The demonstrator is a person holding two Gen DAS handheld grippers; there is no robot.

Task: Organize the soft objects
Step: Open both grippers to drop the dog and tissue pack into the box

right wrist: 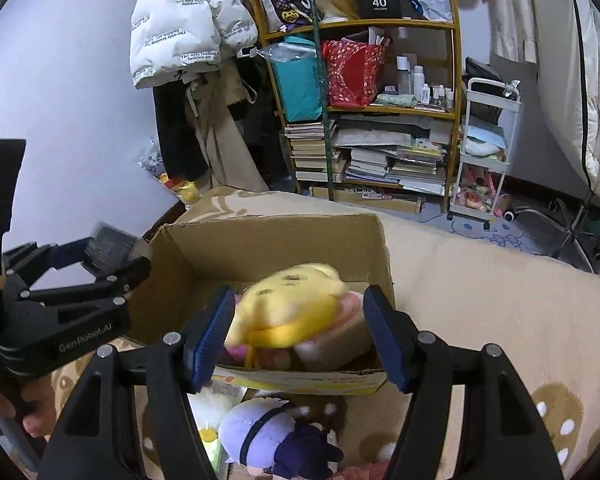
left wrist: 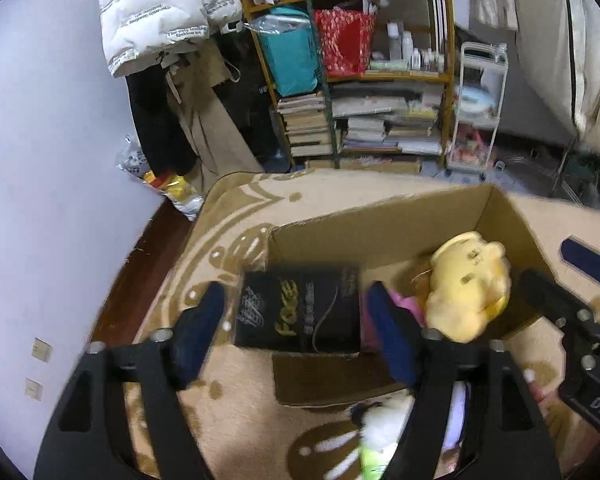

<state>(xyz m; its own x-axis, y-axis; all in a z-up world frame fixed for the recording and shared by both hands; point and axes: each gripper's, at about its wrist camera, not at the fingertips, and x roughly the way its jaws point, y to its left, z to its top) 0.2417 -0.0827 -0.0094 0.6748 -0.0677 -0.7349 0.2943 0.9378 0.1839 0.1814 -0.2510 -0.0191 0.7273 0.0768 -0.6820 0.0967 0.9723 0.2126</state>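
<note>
The yellow plush toy (right wrist: 296, 312), light and squashy, sits in the cardboard box (right wrist: 276, 240) on the rug, between the right gripper's (right wrist: 300, 336) part-open jaws, best squeezed across its belly, while the left gripper (left wrist: 296, 328) gapes wide, empty.

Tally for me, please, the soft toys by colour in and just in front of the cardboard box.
yellow toy: 1
pink toy: 1
white toy: 1
purple toy: 1
Total: 4 clearly seen; a pinkish scrap at the bottom edge is unclear.
</note>
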